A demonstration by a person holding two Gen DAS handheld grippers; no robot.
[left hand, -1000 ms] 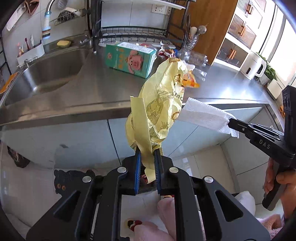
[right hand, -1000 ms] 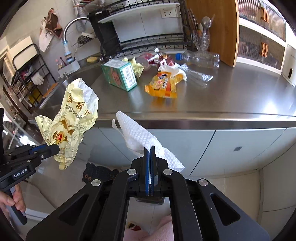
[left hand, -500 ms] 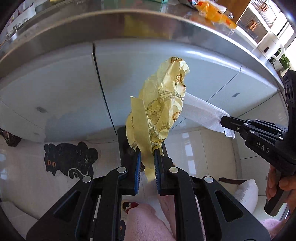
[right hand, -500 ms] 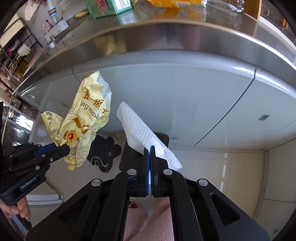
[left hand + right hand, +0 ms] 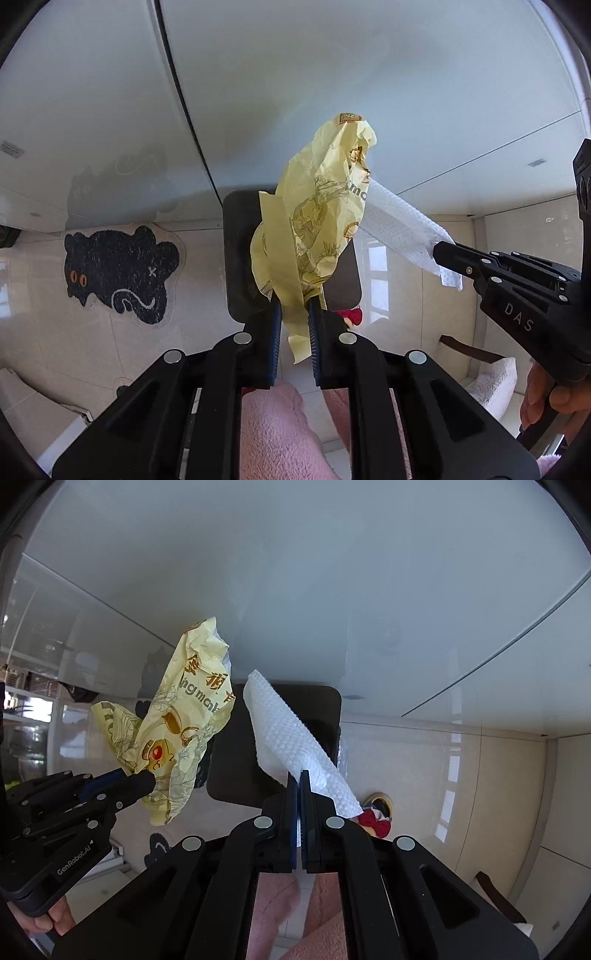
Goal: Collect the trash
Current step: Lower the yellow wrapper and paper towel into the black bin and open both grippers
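Tiled floor, dark bin (image 5: pixel 240 258) below. Left gripper (image 5: pixel 295 317) clamps yellow wrapper (image 5: pixel 321 221); right gripper (image 5: pixel 299 782) pinches paper towel (image 5: pixel 291 738). Risk: off-centre release drops trash beside bin rim.

I take this for a home kitchen: glossy pale cabinet doors (image 5: pixel 332 74), cream floor tiles (image 5: pixel 37 314), a black cat-shaped mat (image 5: pixel 118 273).

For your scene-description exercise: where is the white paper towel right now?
The paper towel is pinched in the right claw, above the dark bin by the cabinet fronts, just right of the yellow wrapper in the left claw.
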